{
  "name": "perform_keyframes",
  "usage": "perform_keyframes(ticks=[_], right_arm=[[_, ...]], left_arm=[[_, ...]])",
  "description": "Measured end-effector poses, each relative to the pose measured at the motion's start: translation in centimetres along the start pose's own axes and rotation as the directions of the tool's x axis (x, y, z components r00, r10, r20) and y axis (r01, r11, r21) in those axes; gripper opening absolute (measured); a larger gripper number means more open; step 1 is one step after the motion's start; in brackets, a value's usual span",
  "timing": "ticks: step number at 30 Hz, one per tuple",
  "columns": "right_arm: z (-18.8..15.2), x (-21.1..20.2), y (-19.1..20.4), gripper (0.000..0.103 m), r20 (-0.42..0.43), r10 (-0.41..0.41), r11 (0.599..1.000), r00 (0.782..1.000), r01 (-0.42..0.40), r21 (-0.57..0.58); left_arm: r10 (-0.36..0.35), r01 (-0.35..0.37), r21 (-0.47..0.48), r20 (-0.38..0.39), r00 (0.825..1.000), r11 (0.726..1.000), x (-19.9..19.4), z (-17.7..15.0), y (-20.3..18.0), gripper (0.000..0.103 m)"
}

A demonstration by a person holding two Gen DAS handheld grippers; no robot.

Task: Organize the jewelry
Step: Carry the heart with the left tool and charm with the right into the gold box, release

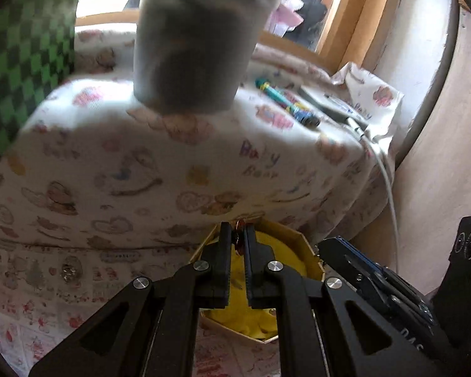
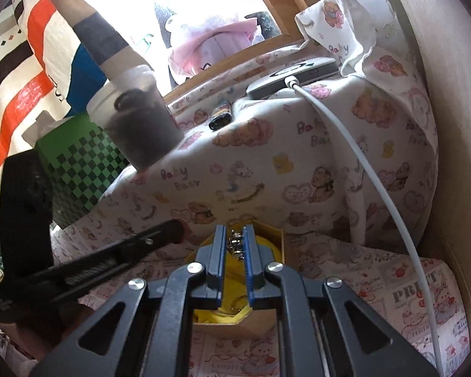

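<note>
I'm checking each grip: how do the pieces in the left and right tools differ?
The left tool pinches a coppery, reddish piece, while the right tool pinches a silvery, shiny piece. The coppery one looks rounded; the silvery one looks knobbly and clustered. Both are small, clamped near the fingertips, above the yellow-lined box.

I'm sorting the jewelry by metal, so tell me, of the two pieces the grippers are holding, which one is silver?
The silver piece is pinched in the right gripper over the yellow-lined box. The left gripper holds a copper-toned piece.
</note>
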State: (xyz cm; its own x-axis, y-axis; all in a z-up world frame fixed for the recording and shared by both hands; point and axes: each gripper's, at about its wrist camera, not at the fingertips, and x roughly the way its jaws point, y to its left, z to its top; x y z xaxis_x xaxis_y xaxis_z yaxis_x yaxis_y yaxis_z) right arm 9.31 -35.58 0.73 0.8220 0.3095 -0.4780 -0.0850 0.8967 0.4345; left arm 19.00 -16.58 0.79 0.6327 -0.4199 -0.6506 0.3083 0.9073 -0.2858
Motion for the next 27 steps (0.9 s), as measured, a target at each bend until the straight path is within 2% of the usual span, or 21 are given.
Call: perform_keyframes(ticks=[4, 7, 9, 10, 13, 14, 16, 18, 20, 21, 25, 27], right_arm=[[-0.1, 0.4, 0.2, 0.010, -0.008, 0.004, 1.000, 1.000, -0.004, -0.003], [-0.1, 0.3, 0.1, 0.010, 0.001, 0.009, 1.000, 1.000, -0.009, 0.002], [0.1, 0.3, -0.1, 0.010, 0.001, 0.015, 1.000, 1.000, -0.015, 0.015], [0.1, 0.2, -0.2, 0.010, 0.002, 0.016, 1.000, 1.000, -0.016, 0.022], [0.2, -0.2, -0.3, 0.010, 0.010, 0.011, 1.000, 1.000, -0.011, 0.022], [0.3, -0.4, -0.2, 0.012, 0.014, 0.010, 1.000, 1.000, -0.010, 0.022], [0.4, -0.8, 0.0, 0.023, 0.022, 0.021, 1.000, 1.000, -0.022, 0.019], [0.4, -1.1, 0.4, 0.025, 0.033, 0.016, 1.000, 0.999, -0.016, 0.003], [0.4, -1.5, 0.9, 0.032, 0.043, 0.013, 1.000, 0.999, -0.013, -0.015], [0.4, -1.7, 1.1, 0.039, 0.051, 0.011, 1.000, 0.999, -0.010, -0.022], [0.2, -2.7, 2.9, 0.042, 0.080, -0.013, 0.996, 0.997, 0.020, -0.090], [0.0, -3.1, 3.8, 0.044, 0.100, -0.022, 0.992, 0.995, 0.034, -0.125]], left_arm=[[-0.062, 0.062, 0.036, 0.006, 0.998, 0.997, -0.1, -0.2, 0.0, 0.006], [-0.044, 0.041, 0.068, 0.042, 0.998, 0.997, -0.9, -0.3, -0.1, 0.008], [-0.061, 0.058, 0.055, 0.049, 0.997, 0.997, -1.4, -0.2, 0.2, 0.018], [-0.049, 0.046, 0.047, 0.054, 0.997, 0.998, -1.7, -0.1, 0.4, 0.027], [-0.051, 0.047, 0.051, 0.064, 0.997, 0.998, -2.6, 0.4, 0.8, 0.032], [-0.040, 0.036, 0.053, 0.074, 0.996, 0.998, -3.1, 0.4, 1.0, 0.032], [-0.015, 0.010, 0.051, 0.101, 0.995, 0.999, -4.4, 0.7, 1.4, 0.032], [-0.002, -0.006, 0.060, 0.135, 0.991, 0.998, -6.1, 0.7, 1.7, 0.032], [0.030, -0.045, 0.079, 0.188, 0.982, 0.996, -8.2, 0.5, 1.7, 0.041], [0.056, -0.077, 0.087, 0.222, 0.973, 0.993, -9.3, 0.3, 1.8, 0.044], [0.136, -0.182, 0.120, 0.315, 0.939, 0.976, -13.3, -1.1, 2.4, 0.044], [0.183, -0.238, 0.113, 0.363, 0.914, 0.965, -15.1, -2.0, 2.9, 0.044]])
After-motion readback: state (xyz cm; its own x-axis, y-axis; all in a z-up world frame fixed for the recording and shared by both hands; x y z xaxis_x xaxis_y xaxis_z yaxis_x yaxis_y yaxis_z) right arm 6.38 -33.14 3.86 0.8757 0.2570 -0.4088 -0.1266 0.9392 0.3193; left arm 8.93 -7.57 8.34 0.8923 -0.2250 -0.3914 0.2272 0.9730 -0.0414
